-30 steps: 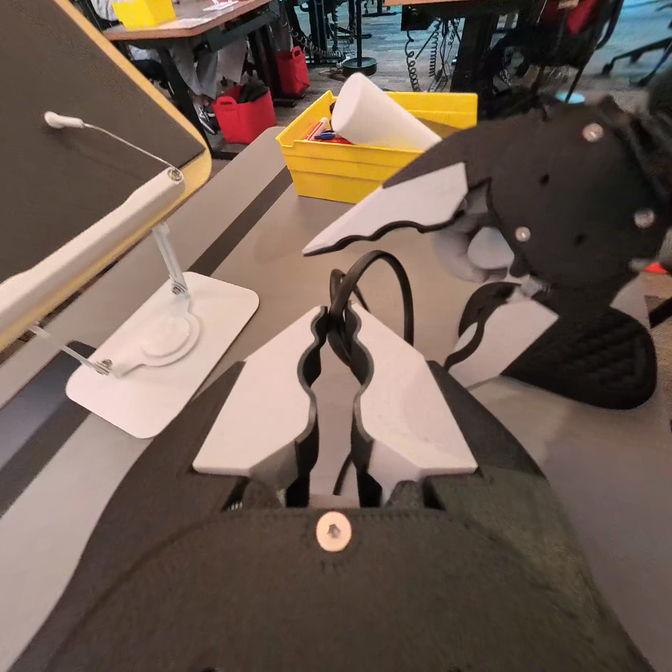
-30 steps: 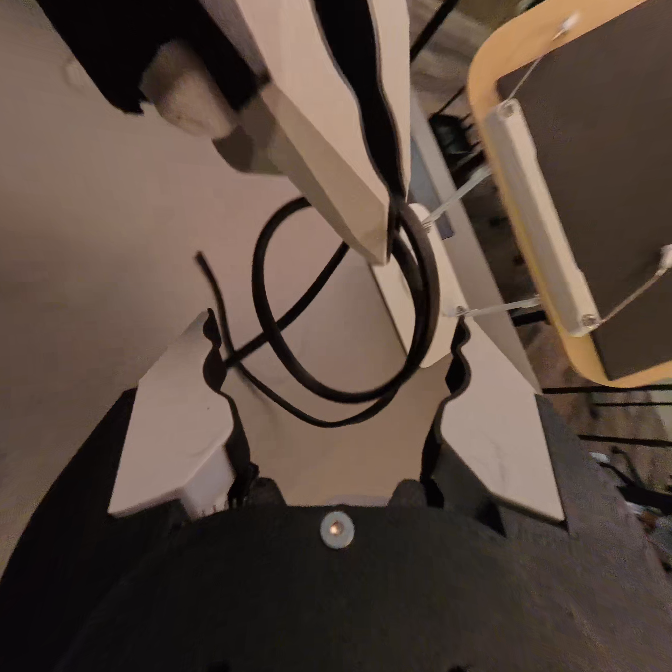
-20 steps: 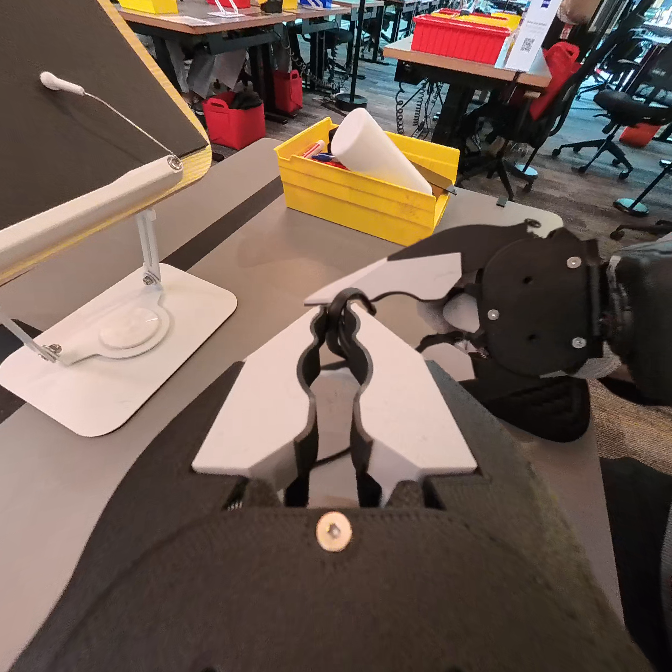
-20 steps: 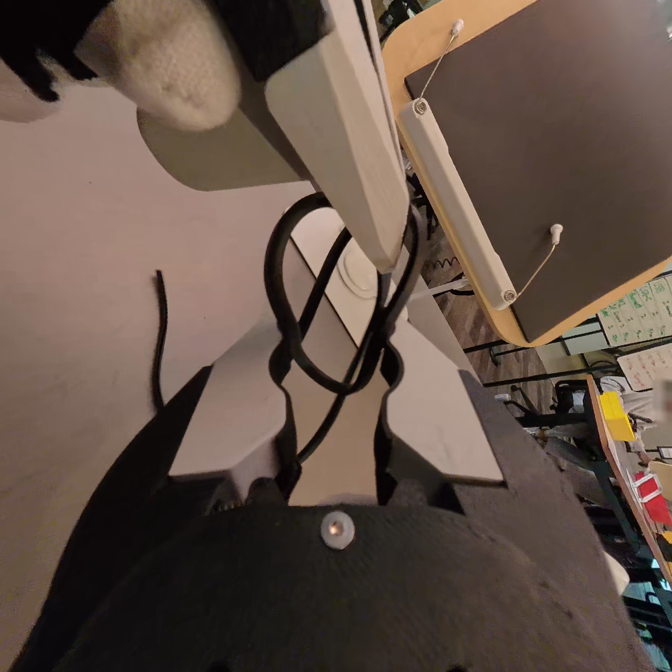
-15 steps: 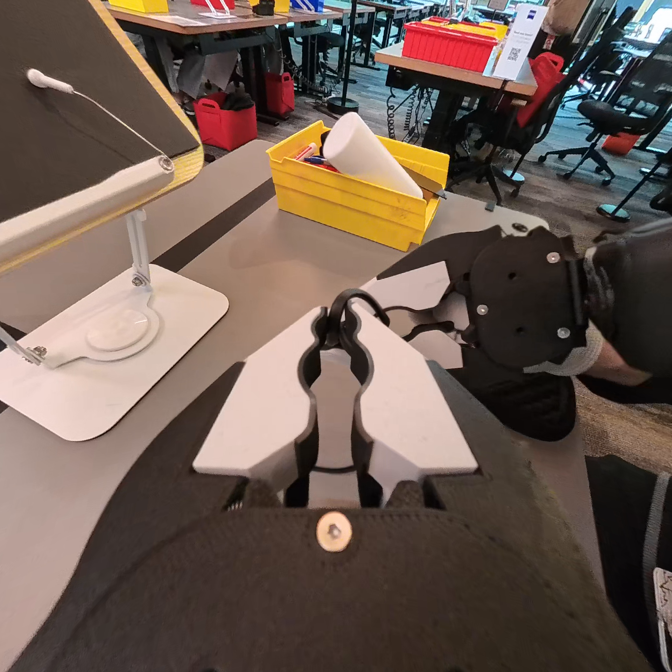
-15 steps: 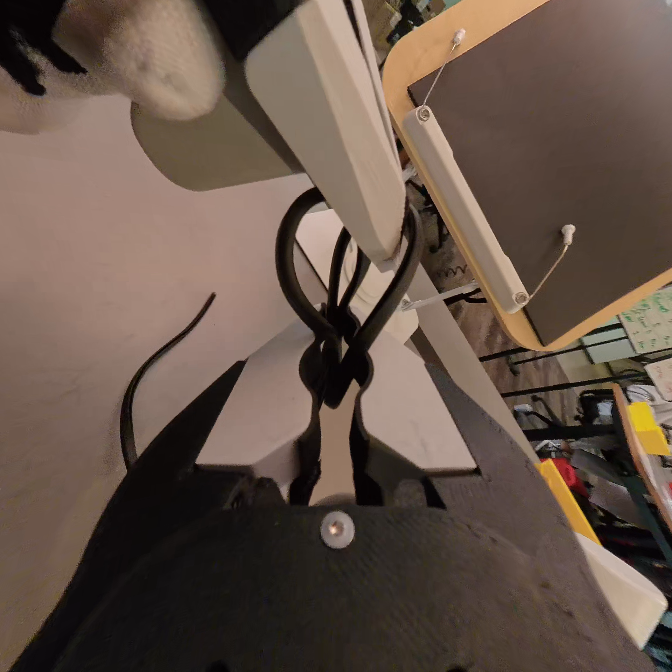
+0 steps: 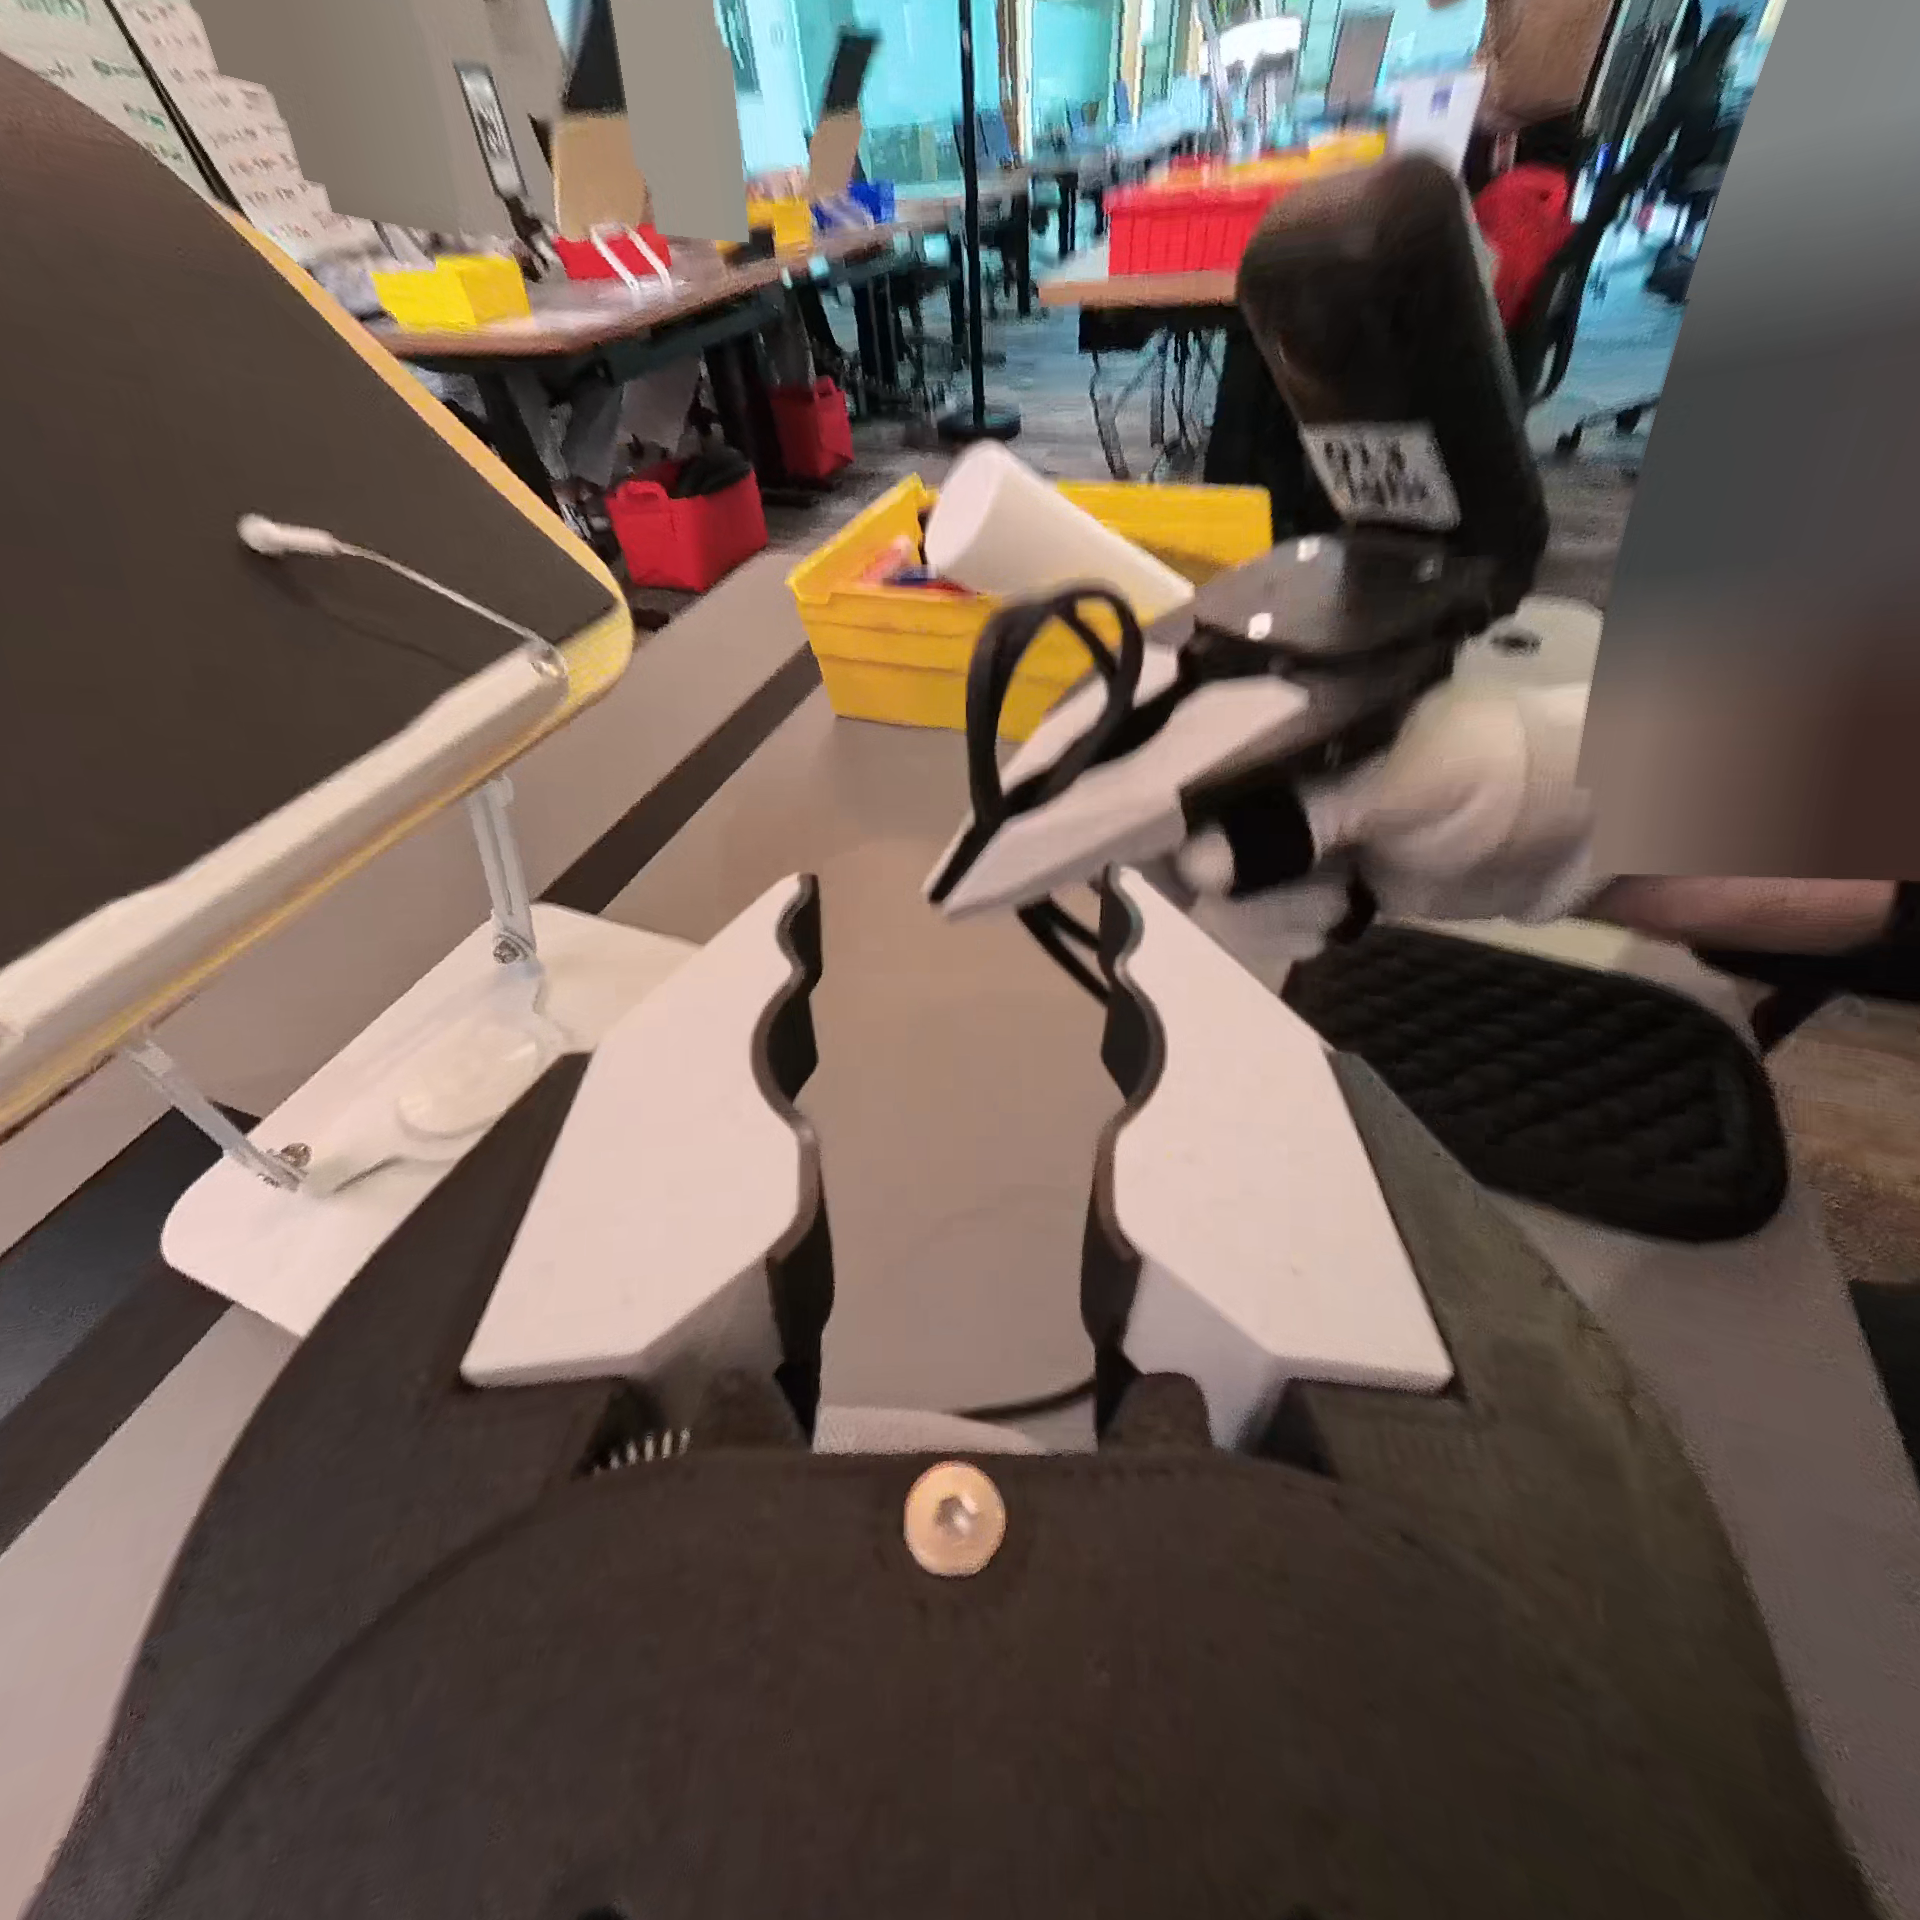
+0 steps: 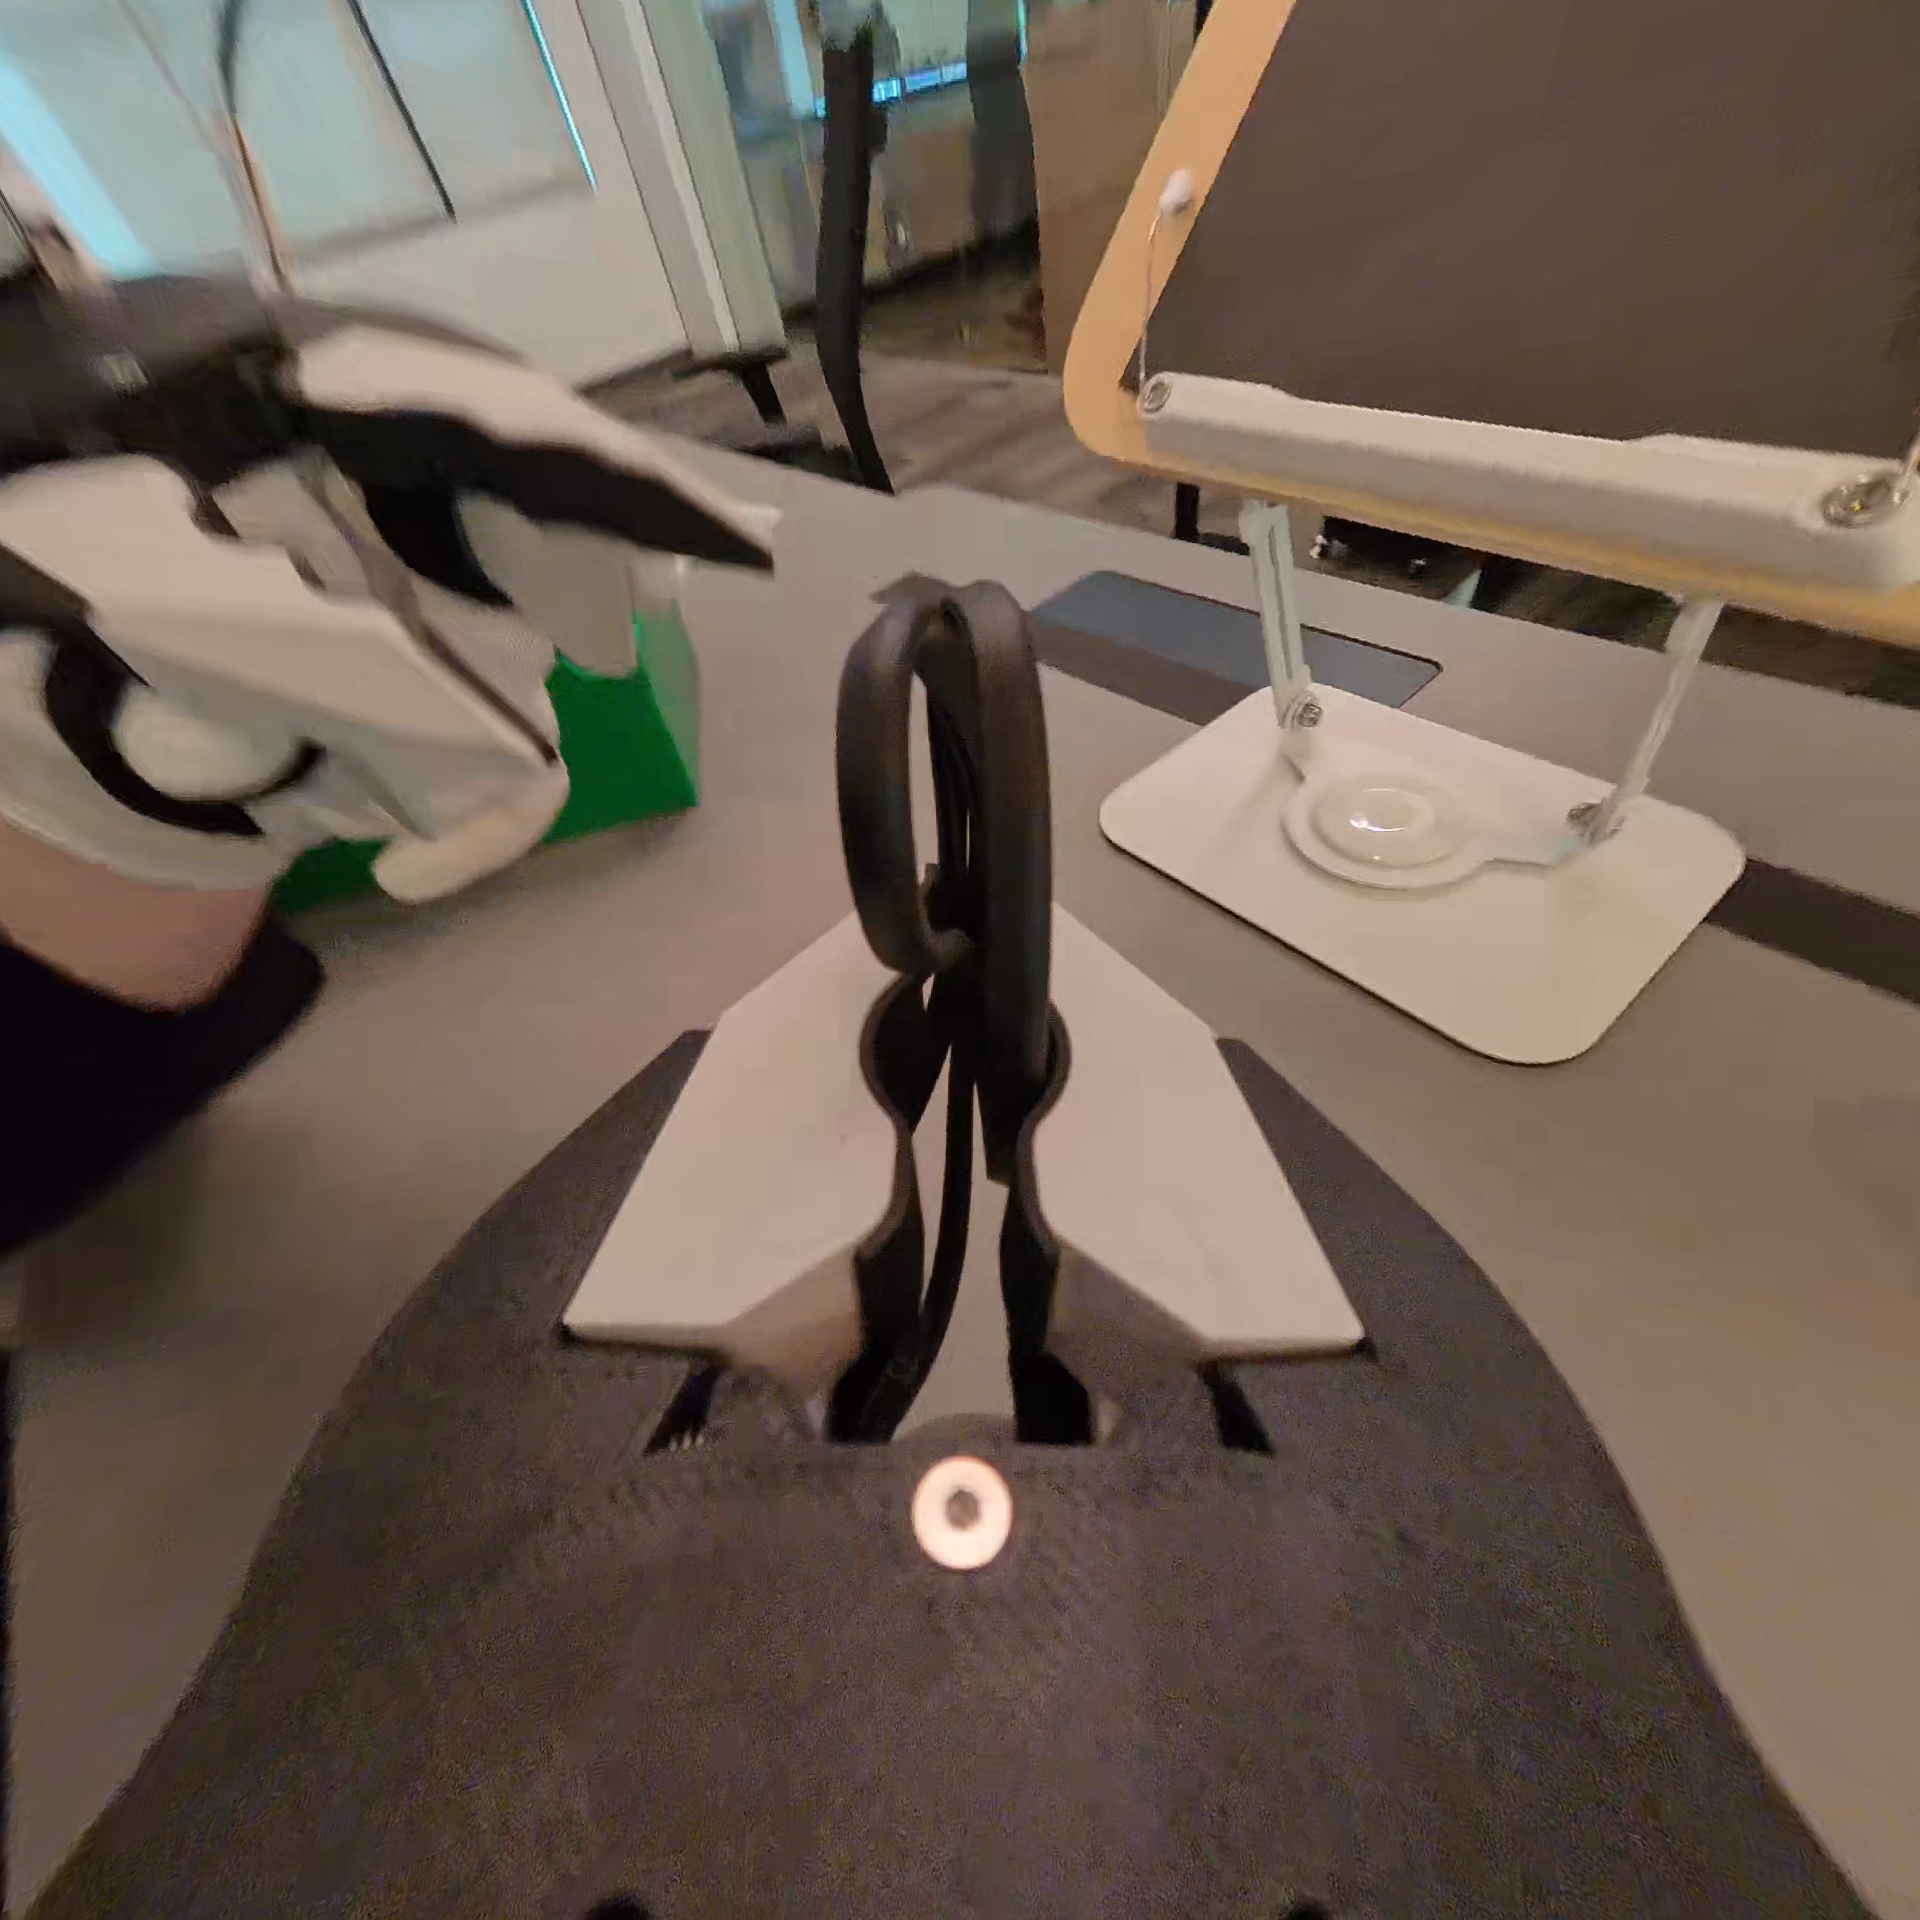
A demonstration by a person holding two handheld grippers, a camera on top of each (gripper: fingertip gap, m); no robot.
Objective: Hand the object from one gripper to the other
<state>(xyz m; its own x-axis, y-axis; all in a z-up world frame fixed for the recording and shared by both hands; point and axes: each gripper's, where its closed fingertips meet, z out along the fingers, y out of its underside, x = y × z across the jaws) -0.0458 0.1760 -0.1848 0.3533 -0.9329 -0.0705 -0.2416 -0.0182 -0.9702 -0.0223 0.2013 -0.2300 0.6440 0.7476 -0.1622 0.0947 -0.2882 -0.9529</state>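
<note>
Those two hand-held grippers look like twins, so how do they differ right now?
The left hand-held gripper has its jaws spread apart with nothing between them; the right hand-held gripper is clamped shut on the looped black cord. The left points at bare grey table; the right holds its cord above it. Both share white fingers on black bodies.

At the upper left of my left view I see a dark board with a tan edge (image 7: 260, 499), tilted on thin metal legs over a white base plate (image 7: 343, 1174) lying on the grey table (image 7: 914, 790). Above centre sits a yellow bin (image 7: 883, 644) with a white cone (image 7: 1039, 551) leaning in it. A black mesh pad (image 7: 1538, 1081) lies at right. In my right view, a green block (image 8: 613, 748) stands at left.
</note>
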